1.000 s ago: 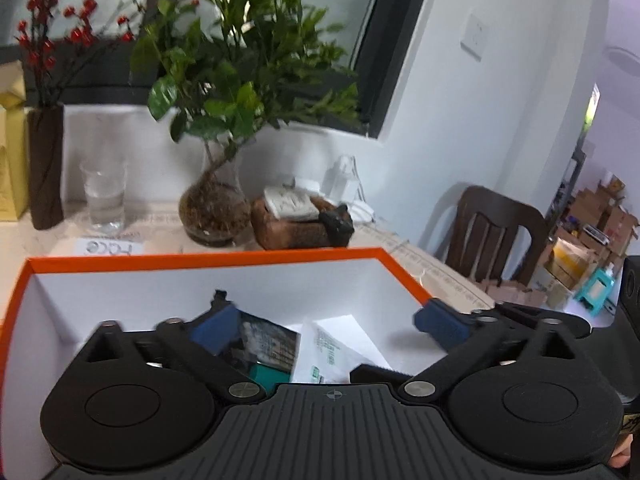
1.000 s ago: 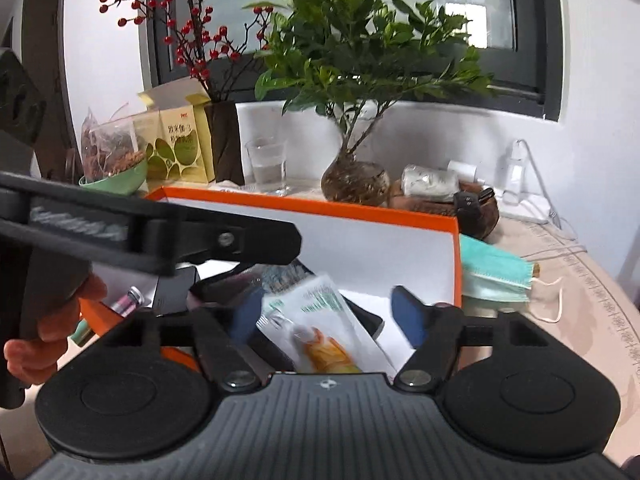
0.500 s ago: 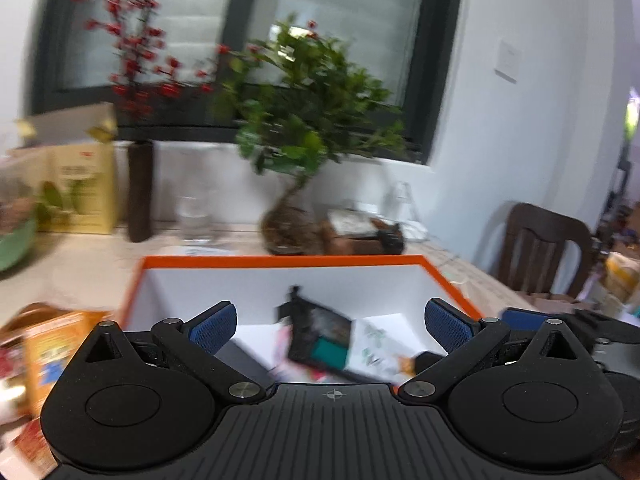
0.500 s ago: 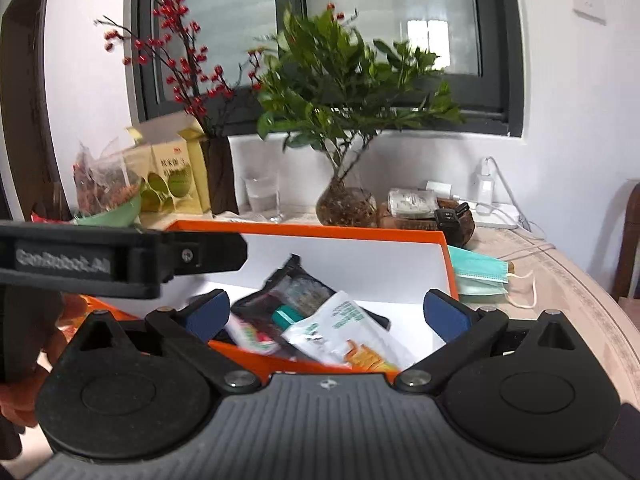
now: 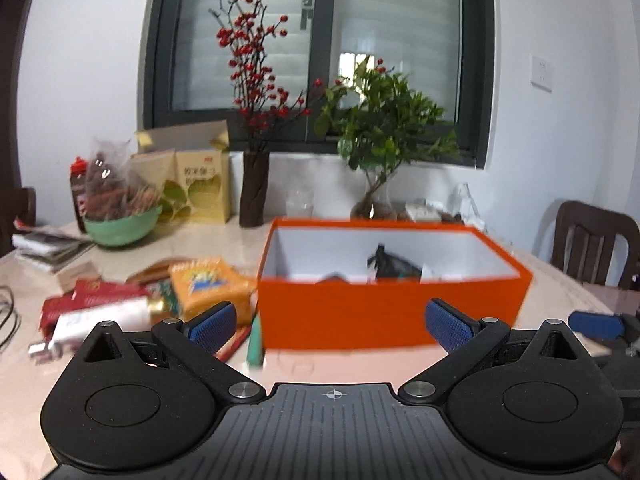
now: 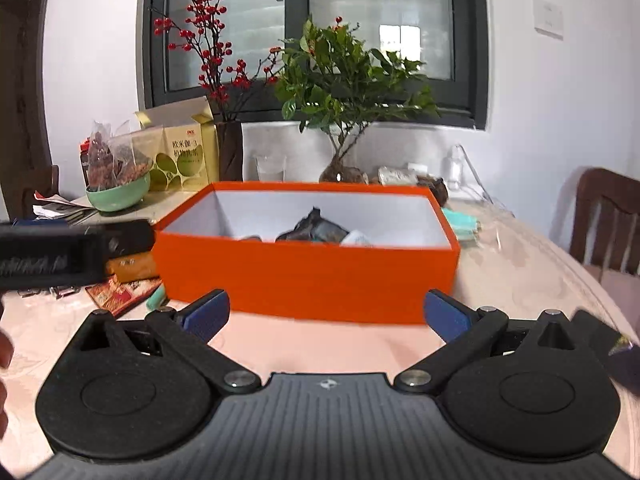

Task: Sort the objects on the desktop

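Left gripper [image 5: 332, 322] and right gripper [image 6: 326, 314], jaws apart, empty, before orange box [image 6: 308, 276]; possibly 2 blurred packets inside.

One orange box [image 6: 308, 272], one green bowl [image 6: 118, 196], one drinking glass [image 6: 271, 168], two plants in vases, one wooden chair [image 6: 604, 220], two open tongs.

Pale table [image 6: 520, 272]: orange box [image 6: 308, 276], green bowl [image 6: 118, 196], orange packet [image 5: 208, 284], vase [image 5: 253, 188].
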Demonstrator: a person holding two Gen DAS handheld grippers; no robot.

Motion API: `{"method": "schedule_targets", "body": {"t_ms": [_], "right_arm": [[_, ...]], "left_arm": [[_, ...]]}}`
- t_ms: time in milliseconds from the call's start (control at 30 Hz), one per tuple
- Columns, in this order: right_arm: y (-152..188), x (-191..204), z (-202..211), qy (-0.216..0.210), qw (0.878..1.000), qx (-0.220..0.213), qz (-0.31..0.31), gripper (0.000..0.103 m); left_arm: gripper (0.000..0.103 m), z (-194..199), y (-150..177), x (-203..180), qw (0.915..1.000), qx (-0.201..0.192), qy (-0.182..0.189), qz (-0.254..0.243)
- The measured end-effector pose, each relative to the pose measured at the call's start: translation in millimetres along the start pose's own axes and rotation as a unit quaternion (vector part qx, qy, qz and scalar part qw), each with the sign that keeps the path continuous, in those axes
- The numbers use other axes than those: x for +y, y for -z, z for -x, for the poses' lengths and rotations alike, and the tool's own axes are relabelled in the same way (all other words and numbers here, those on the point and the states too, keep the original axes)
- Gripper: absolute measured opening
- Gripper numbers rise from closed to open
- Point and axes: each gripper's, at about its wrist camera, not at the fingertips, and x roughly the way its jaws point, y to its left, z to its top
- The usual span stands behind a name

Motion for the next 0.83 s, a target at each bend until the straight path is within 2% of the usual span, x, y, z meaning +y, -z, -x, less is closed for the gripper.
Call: {"method": "schedule_targets", "body": {"t_ms": [267, 833], "right_arm": [[26.5, 13.7, 11.8, 0.013, 0.999, 0.035, -0.005, 0.103], [32.3, 12.1, 1.1, 0.016, 0.998, 0.051, -0.011, 0.103]], "left_arm": [[0.103, 12.5, 33.8, 7.1, 0.9994, 0.026, -0.002, 0.021], [0.103, 0.4, 38.2, 2.0, 0.9990, 0.041, -0.001, 0.020]]}}
